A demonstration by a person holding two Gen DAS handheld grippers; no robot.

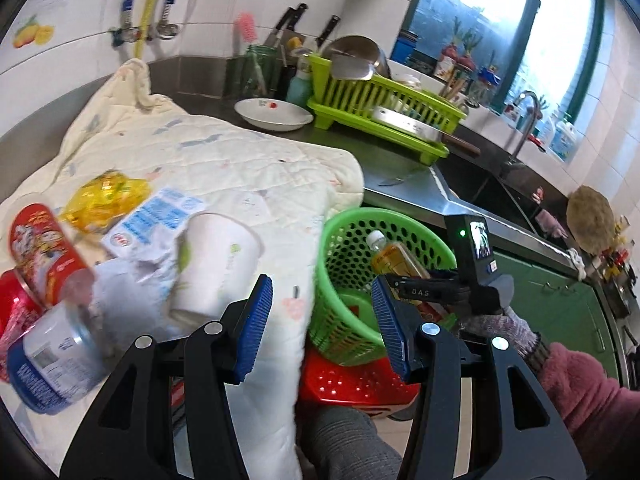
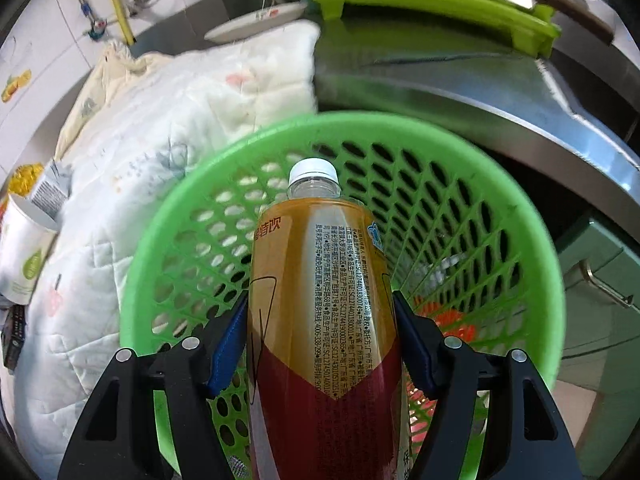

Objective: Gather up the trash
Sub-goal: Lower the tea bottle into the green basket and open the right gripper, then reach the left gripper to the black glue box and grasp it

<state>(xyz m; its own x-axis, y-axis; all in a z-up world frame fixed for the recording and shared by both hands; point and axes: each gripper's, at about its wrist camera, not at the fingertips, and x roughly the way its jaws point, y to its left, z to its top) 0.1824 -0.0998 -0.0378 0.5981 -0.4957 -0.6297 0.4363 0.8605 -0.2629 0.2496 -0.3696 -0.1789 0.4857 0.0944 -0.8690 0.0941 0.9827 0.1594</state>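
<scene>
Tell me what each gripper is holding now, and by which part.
The right gripper holds the drink bottle by its labelled body, cap pointing into the green basket. The left gripper is open and holds nothing.

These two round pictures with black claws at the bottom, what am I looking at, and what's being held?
Each picture comes from a camera mounted on a hand-held gripper, looking along its two fingers; a person carries one in each hand. The right hand-held gripper clamps a tea bottle over a green basket. The left hand-held gripper is open and empty. On the quilted cloth lie trash items: a paper cup, cans, wrappers.
</scene>
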